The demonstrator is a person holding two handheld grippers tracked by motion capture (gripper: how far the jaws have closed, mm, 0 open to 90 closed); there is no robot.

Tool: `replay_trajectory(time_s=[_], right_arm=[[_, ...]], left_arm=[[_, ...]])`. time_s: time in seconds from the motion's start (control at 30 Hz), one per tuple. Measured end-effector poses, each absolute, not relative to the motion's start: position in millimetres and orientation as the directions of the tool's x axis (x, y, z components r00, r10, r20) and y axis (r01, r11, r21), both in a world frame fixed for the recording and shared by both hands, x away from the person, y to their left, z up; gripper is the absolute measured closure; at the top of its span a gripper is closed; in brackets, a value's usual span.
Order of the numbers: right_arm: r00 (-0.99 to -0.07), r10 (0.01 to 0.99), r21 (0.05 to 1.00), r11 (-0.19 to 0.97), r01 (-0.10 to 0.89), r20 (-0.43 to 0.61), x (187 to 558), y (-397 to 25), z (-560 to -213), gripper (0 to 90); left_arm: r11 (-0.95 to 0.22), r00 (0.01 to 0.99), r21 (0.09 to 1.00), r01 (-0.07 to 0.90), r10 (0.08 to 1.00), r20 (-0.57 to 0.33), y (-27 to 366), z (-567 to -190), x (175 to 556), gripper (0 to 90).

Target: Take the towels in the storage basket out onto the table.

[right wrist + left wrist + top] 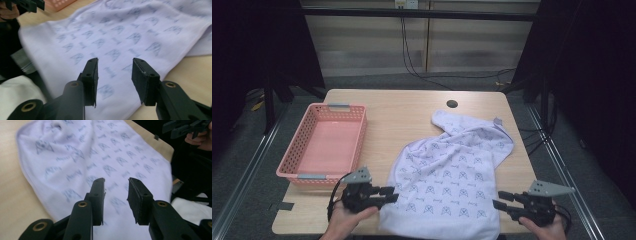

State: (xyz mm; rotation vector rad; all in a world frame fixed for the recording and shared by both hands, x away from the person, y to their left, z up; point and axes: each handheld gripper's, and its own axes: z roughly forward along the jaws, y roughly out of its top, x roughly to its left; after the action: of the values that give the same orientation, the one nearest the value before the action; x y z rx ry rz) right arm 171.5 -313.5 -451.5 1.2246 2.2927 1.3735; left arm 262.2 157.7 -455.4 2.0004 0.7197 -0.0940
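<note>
A white cloth with a small blue print (pixel 452 170) lies spread over the right half of the wooden table (pixel 402 112), its near edge hanging over the table's front. My left gripper (pixel 393 194) is open at the cloth's near left corner, jaws pointing right over the cloth (pixel 105 162). My right gripper (pixel 498 199) is open at the near right corner, jaws pointing left over the cloth (pixel 120 37). Neither holds anything. The right gripper (pixel 185 128) shows far off in the left gripper view, and the left gripper (pixel 25 5) in the right gripper view.
A pink plastic basket (pixel 302 137) stands at the table's left side, its corner (pixel 61 3) seen beyond the cloth. A dark cable hole (pixel 452 104) sits near the table's far edge. Cables trail on the floor behind the table.
</note>
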Motion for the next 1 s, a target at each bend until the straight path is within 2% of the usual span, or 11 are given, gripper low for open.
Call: replay_trajectory(time_s=[0.2, 0.3, 0.33, 0.37, 0.4, 0.47, 0.53, 0.67, 0.87, 0.93, 1.0], right_arm=[[-0.552, 0.819, 0.770, 0.251, 0.587, 0.154, 240, -319, -470, 48.2], [-0.528, 0.836, 0.757, 0.248, 0.605, 0.148, 264, -323, -478, 46.7], [-0.520, 0.839, 0.751, 0.241, 0.615, 0.157, 270, -323, -480, 46.7], [-0.520, 0.839, 0.751, 0.241, 0.615, 0.157, 270, -323, -480, 46.7], [-0.506, 0.848, 0.745, 0.236, 0.624, 0.155, 275, -323, -482, 46.7], [-0.493, 0.856, 0.735, 0.233, 0.637, 0.156, 283, -322, -487, 47.9], [-0.495, 0.856, 0.727, 0.245, 0.641, 0.149, 286, -320, -490, 57.2], [-0.554, 0.815, 0.727, 0.276, 0.629, 0.170, 273, -311, -487, 85.9], [-0.613, 0.760, 0.751, 0.271, 0.602, 0.218, 233, -307, -471, 88.1], [-0.641, 0.731, 0.740, 0.294, 0.604, 0.233, 206, -306, -471, 88.1], [-0.645, 0.728, 0.734, 0.303, 0.607, 0.233, 199, -306, -471, 88.1]], left_arm=[[-0.401, 0.790, 0.723, 0.562, 0.518, -0.328, 129, -482, 331, 63.6], [-0.424, 0.785, 0.707, 0.566, 0.540, -0.304, 122, -490, 341, 64.2], [-0.427, 0.780, 0.695, 0.578, 0.538, -0.318, 120, -494, 343, 69.8], [-0.458, 0.782, 0.671, 0.584, 0.539, -0.313, 118, -498, 343, 69.8], [-0.486, 0.791, 0.667, 0.565, 0.548, -0.270, 114, -500, 339, 77.3], [-0.524, 0.805, 0.646, 0.555, 0.535, -0.258, 114, -497, 334, 85.1], [-0.526, 0.806, 0.648, 0.551, 0.536, -0.250, 118, -497, 325, 86.8], [-0.554, 0.824, 0.638, 0.535, 0.510, -0.249, 130, -495, 302, 87.4], [-0.598, 0.848, 0.604, 0.527, 0.422, -0.322, 148, -492, 258, 85.8], [-0.568, 0.841, 0.623, 0.537, 0.413, -0.349, 154, -491, 252, 76.3], [-0.502, 0.827, 0.663, 0.555, 0.423, -0.372, 159, -485, 257, 75.2]])
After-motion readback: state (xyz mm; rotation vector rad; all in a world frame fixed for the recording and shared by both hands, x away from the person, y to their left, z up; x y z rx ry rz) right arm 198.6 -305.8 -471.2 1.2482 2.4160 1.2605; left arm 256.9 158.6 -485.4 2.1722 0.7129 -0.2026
